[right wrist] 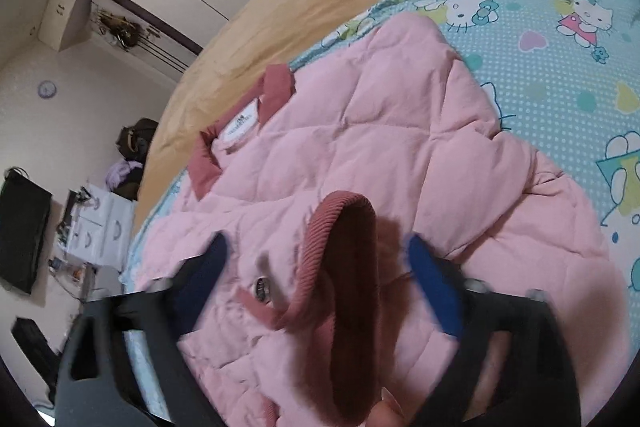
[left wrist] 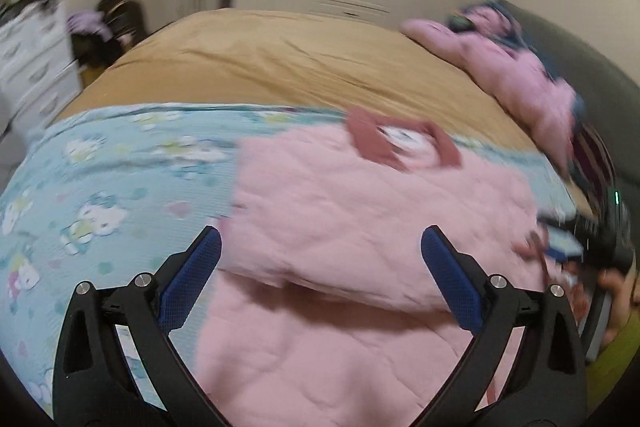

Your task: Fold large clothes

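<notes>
A pink quilted jacket (right wrist: 360,131) lies spread on a light-blue Hello Kitty sheet (right wrist: 560,39), which covers the near part of a bed over a tan bedspread (left wrist: 280,59). In the left wrist view the jacket's long axis runs away from the camera, with the darker rose collar (left wrist: 400,143) at the far end, toward the tan bedspread, and one panel folded across the body. A white label (right wrist: 240,125) sits inside the collar; its print is too small to read.

The right gripper (right wrist: 316,291) hangs over the jacket with its blue-padded jaws spread apart. A ribbed rose sleeve cuff (right wrist: 344,251) stands up in the gap between them, its opening toward the camera, but neither pad visibly presses it. A small metal snap button (right wrist: 262,289) shows just beside the cuff.

The left gripper (left wrist: 320,283) is likewise released, jaws wide, hovering above the folded pink panel and grasping nothing. At the right edge of that view a hand (left wrist: 616,291) holds the other tool, blurred.

Another pink garment (left wrist: 512,67) lies heaped at the far corner of the bed. A white drawer unit (left wrist: 32,67) stands by the wall.
</notes>
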`<action>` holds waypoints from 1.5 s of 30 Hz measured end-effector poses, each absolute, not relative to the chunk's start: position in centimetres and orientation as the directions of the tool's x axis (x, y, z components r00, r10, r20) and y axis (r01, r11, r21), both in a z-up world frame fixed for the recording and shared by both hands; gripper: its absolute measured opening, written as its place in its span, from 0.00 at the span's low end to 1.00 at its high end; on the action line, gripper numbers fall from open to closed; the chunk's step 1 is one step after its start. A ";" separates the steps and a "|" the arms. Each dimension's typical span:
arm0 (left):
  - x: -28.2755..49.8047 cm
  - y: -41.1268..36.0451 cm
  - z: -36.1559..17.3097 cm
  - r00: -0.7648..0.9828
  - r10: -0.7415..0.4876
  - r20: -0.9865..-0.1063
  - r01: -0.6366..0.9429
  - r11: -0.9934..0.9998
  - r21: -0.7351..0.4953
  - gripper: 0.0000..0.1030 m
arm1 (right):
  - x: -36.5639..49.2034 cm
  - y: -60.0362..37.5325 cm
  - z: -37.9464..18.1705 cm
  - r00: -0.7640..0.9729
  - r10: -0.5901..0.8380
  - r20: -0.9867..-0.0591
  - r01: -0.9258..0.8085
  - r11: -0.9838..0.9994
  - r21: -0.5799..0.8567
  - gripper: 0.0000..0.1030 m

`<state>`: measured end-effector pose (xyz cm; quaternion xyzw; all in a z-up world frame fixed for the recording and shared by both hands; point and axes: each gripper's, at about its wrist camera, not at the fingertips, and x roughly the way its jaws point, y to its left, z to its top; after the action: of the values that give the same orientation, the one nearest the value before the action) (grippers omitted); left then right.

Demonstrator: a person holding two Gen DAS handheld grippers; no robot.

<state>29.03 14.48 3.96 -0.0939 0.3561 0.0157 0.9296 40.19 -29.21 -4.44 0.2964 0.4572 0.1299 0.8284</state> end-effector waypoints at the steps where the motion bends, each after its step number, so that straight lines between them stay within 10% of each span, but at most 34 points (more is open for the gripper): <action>1: 29.3 15.5 4.2 0.747 -0.022 -0.665 -0.125 0.977 -0.173 0.91 | 40.4 -28.7 -4.7 0.539 0.489 -0.686 0.042 0.798 0.602 0.71; 7: 30.5 18.1 5.1 0.755 -0.002 -0.656 -0.182 0.960 -0.212 0.91 | 39.5 -26.1 -3.5 0.566 0.481 -0.670 -0.108 0.848 0.518 0.16; 19: 34.0 17.6 5.0 0.752 -0.027 -0.659 -0.190 0.948 -0.255 0.91 | 39.7 -23.4 11.4 0.761 0.420 -0.494 -0.390 0.905 0.168 0.13; 27: 37.0 14.9 2.4 0.708 -0.060 -0.704 -0.157 0.958 -0.239 0.88 | 42.4 -23.6 7.5 0.771 0.294 -0.565 -0.311 0.948 0.070 0.13; 31: 37.9 13.1 0.6 0.675 -0.075 -0.734 -0.126 0.969 -0.214 0.54 | 42.4 -24.1 5.5 0.768 0.269 -0.582 -0.278 0.958 0.075 0.13; 45: 39.2 10.5 -5.3 0.557 -0.061 -0.828 -0.071 0.990 -0.120 0.48 | 42.9 -24.1 2.3 0.728 0.215 -0.651 -0.227 0.972 0.066 0.16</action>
<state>39.19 10.48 -5.32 -0.0700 0.4705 0.0029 0.8796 42.89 -24.11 2.35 -0.0090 0.3493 0.1188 0.9294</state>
